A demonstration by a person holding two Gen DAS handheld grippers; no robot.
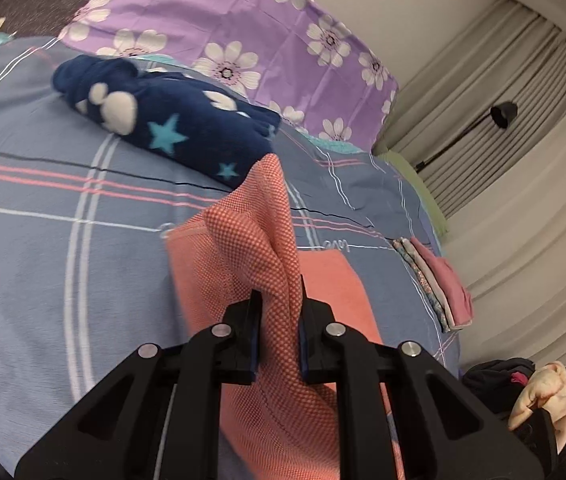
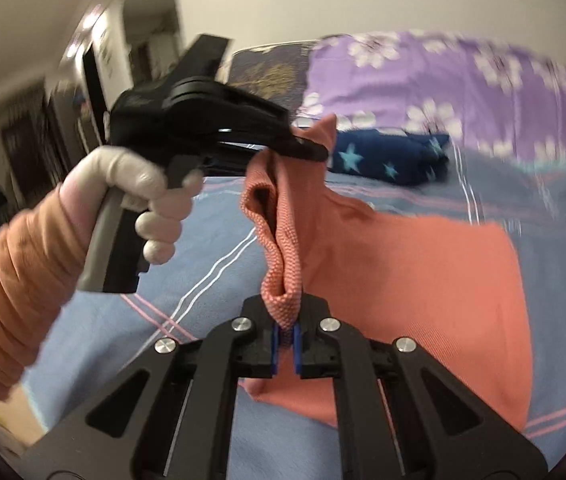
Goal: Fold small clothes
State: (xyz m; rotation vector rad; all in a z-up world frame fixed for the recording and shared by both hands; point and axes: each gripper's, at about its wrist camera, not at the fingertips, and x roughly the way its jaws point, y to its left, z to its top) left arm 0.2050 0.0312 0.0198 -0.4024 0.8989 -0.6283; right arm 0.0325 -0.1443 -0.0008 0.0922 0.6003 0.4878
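A small salmon-pink garment (image 1: 243, 248) lies partly on the blue plaid bedsheet (image 1: 43, 240), with one edge lifted. My left gripper (image 1: 279, 320) is shut on that lifted edge, and it also shows in the right wrist view (image 2: 311, 150), held by a gloved hand. My right gripper (image 2: 286, 340) is shut on another bunched corner of the same garment (image 2: 423, 272). The rest of the cloth drapes down flat on the bed between and to the right of the grippers.
A folded navy fleece item with stars (image 1: 171, 120) lies further up the bed, before a purple flowered pillow (image 1: 243, 32). A small stack of folded clothes (image 1: 439, 284) sits at the bed's right edge. A heap of clothes (image 1: 531, 392) lies lower right. Curtains and a lamp (image 1: 503, 114) stand beyond.
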